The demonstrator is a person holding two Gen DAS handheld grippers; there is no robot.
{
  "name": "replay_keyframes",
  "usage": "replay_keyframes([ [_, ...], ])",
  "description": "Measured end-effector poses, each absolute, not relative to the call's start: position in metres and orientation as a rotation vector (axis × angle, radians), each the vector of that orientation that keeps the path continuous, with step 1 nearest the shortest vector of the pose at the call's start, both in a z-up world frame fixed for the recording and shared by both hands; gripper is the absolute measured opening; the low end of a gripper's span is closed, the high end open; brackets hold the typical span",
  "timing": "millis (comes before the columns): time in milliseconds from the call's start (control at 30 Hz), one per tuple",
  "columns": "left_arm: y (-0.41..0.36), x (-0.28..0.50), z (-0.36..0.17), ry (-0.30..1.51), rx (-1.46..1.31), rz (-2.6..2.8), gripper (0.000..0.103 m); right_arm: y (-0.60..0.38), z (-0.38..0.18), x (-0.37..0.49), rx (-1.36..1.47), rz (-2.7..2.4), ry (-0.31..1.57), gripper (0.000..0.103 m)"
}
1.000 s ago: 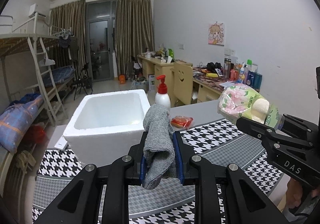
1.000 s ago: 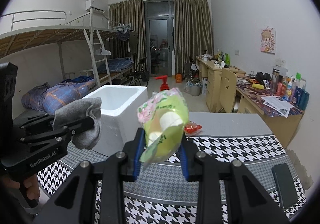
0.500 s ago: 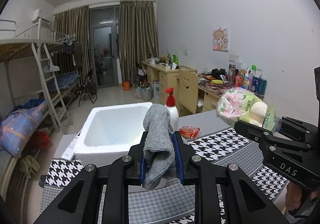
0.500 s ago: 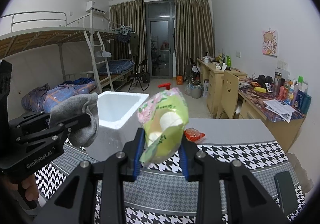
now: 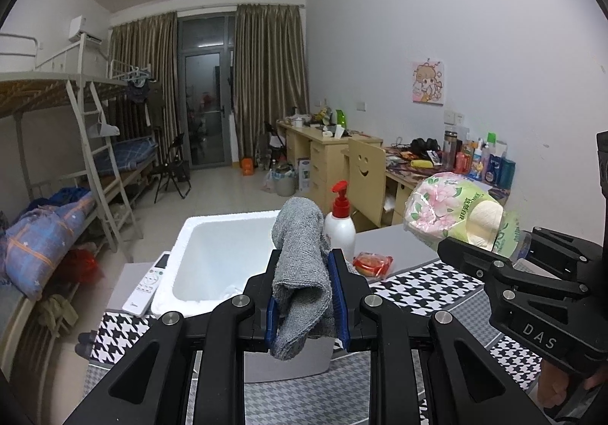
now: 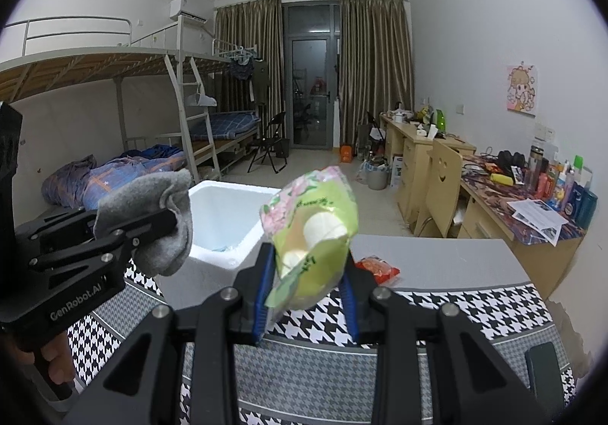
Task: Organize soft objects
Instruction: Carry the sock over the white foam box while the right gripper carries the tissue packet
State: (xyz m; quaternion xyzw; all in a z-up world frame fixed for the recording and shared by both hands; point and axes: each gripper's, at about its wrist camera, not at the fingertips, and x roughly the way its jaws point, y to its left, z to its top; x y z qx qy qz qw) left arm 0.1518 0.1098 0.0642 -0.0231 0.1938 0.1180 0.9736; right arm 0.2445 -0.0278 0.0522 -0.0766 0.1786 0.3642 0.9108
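**Both items lifted, box now below the grippers**

Left gripper (image 5: pixel 304 295) clamped on the grey cloth (image 5: pixel 300 273); cloth bunched between the blue pads, top flopping over, lower end hanging free; jaws nearly together, only cloth between them.

Right gripper (image 6: pixel 306 295) clamped on the tissue pack (image 6: pixel 311 231); green floral wrapper squashed between the pads, white rolls visible through it; jaws part-way closed on it.

Change over the last second: both grippers have come up a little and moved across; in the left wrist view the white foam box (image 5: pixel 212 235) sits lower and further back than before, more of its inside showing; a remote control (image 5: pixel 148 284) beside the box has come into view. Grip on both items unchanged.

Meaning: carry phase, not release yet; both soft items held above the houndstooth table cover (image 6: pixel 437 314), near the box but not over its opening. Box looks like the destination; next likely move is forward over the rim, then open.

Not soft, left on table: pump bottle (image 5: pixel 340 227), red snack packet (image 6: pixel 378 267).
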Motion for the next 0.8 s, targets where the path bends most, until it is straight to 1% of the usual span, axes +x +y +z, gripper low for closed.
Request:
replay_keyframes([
  [800, 0.141, 0.177, 0.075, 0.382, -0.060, 0.333, 0.025, 0.005, 0.060, 0.261, -0.186, 0.784, 0.368, 0.036],
])
